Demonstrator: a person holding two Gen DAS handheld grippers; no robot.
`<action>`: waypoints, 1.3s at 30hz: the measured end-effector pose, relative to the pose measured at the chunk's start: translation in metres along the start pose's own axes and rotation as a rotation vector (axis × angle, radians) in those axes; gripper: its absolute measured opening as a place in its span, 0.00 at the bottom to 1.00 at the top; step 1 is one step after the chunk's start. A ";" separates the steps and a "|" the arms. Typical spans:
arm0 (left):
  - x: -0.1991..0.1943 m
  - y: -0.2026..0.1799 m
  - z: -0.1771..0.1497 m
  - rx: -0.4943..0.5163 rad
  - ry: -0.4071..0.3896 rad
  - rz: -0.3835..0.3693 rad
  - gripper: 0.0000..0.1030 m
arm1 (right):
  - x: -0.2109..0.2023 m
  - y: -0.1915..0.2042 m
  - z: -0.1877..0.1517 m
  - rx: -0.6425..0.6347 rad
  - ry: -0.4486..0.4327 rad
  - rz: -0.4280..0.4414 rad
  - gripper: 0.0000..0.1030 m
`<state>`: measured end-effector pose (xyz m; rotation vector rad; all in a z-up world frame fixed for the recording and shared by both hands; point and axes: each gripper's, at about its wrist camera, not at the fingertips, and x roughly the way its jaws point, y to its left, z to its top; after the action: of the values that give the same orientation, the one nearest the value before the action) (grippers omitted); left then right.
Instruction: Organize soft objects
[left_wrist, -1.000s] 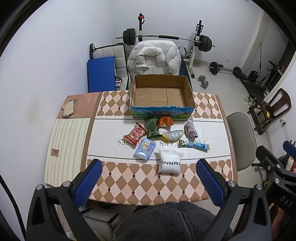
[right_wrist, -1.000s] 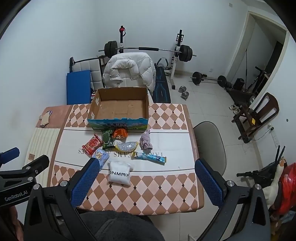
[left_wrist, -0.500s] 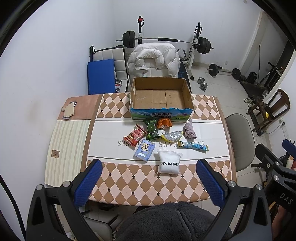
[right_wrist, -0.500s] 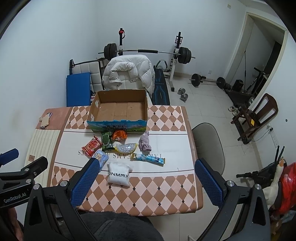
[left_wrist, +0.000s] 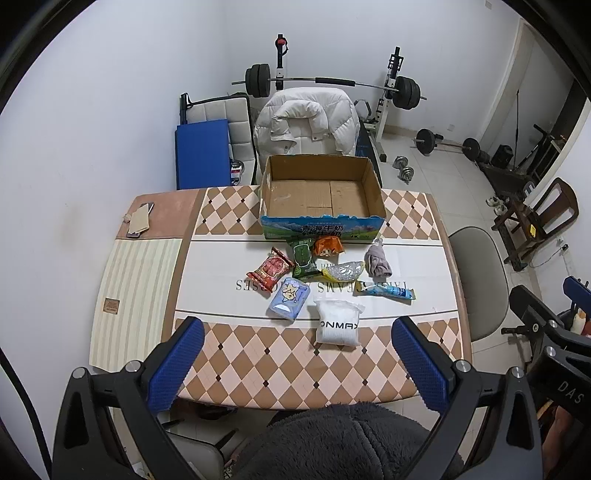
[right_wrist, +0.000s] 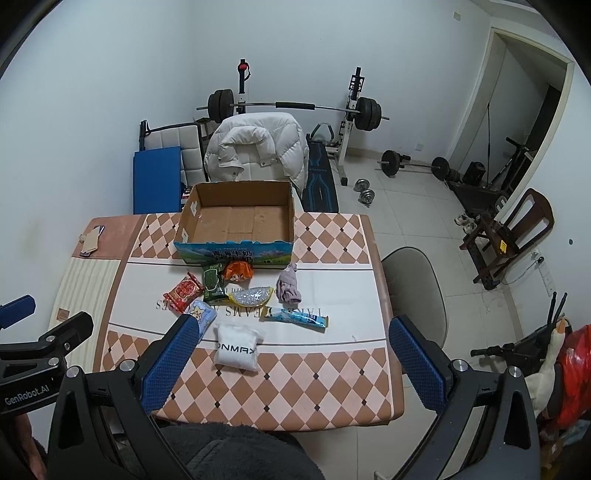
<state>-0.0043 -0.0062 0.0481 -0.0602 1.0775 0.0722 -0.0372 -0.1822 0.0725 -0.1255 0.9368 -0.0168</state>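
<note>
Both the left gripper (left_wrist: 298, 354) and the right gripper (right_wrist: 291, 360) are wide open, holding nothing. The white pack (left_wrist: 338, 322) lies nearest, just ahead, in front of the empty box (left_wrist: 321, 195)

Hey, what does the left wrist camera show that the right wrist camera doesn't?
Only the left wrist view shows the whole light blue snack pouch, unobstructed. Only the right wrist view shows the open doorway and the red bag on the floor. Both share the empty cardboard box, the white ONMAX pack, the grey rolled cloth, and open, empty left gripper and right gripper.
</note>
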 end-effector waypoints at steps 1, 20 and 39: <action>0.001 0.000 -0.003 0.000 -0.001 0.001 1.00 | 0.000 0.000 -0.001 0.000 0.000 0.000 1.00; -0.002 0.004 -0.002 0.000 -0.011 0.000 1.00 | -0.012 0.001 -0.005 -0.003 -0.012 -0.001 1.00; -0.008 0.016 -0.010 -0.004 -0.026 0.001 1.00 | -0.017 0.005 -0.006 0.000 -0.016 0.003 1.00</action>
<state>-0.0181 0.0087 0.0506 -0.0626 1.0514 0.0758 -0.0523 -0.1764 0.0817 -0.1246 0.9214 -0.0132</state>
